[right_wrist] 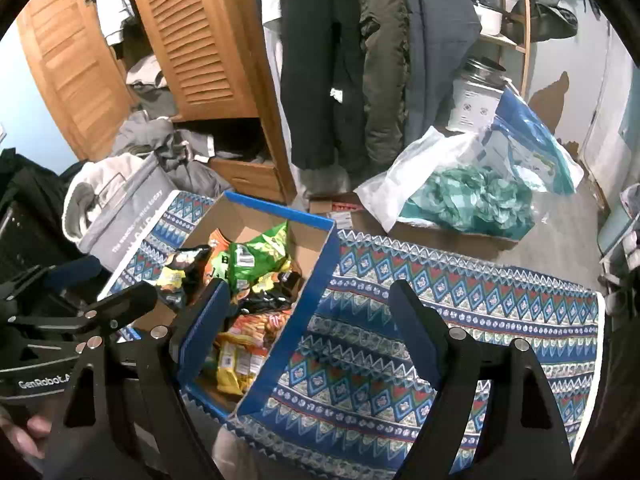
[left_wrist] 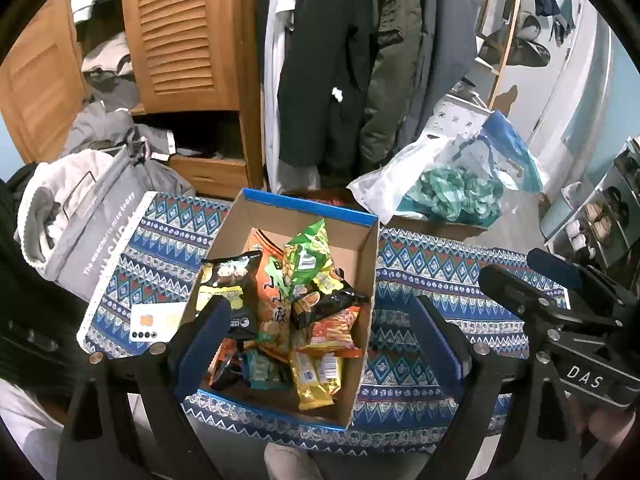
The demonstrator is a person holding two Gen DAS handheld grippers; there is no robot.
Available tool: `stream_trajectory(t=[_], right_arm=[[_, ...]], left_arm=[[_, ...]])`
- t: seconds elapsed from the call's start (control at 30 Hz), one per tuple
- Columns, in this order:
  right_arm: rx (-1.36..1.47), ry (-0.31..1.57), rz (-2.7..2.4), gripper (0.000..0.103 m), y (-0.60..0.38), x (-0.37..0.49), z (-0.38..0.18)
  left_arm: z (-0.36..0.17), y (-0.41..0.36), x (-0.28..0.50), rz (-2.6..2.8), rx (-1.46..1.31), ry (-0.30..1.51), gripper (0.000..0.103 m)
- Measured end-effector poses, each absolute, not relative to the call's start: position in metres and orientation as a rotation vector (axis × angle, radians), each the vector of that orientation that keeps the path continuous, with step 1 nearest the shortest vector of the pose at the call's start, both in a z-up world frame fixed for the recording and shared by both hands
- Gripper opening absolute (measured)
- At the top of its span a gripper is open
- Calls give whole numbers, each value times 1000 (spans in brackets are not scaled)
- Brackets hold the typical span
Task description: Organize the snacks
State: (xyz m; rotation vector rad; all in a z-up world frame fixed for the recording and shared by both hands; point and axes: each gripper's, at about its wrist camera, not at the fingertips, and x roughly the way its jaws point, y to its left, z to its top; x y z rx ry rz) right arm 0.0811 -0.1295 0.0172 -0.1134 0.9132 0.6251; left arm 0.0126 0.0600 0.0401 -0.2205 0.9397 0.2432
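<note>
Your left hand-held gripper [left_wrist: 320,320]: jaws wide, empty, lower centre | your right hand-held gripper [right_wrist: 308,312]: wide, empty | snacks [left_wrist: 296,308] heaped in cardboard box [left_wrist: 370,264], centre frame, on patterned worktop [left_wrist: 436,280]

My left gripper [left_wrist: 320,332] has matt black plastic arms with smooth blue pads, and shiny metal pins. The box [left_wrist: 362,300] is plain brown cardboard, full of glossy, crinkled foil snack packets [left_wrist: 308,264]. At frame bottom lies woven patterned cloth [left_wrist: 440,280]; upper left, a varnished wooden louvred door [left_wrist: 176,28].
</note>
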Motion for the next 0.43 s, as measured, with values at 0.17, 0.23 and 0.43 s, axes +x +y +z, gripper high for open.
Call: stream_trajectory(t=[0.17,0.23,0.43], right_arm=[[-113,910,625,81,-130,81,17],[-111,910,623,81,-131,81,17],[-109,914,618,81,-134,84,17]], left_arm=[[40,60,12,243,-215,936,92],[41,59,14,245,-206,933,92],[40,61,15,250,-214,938,92]])
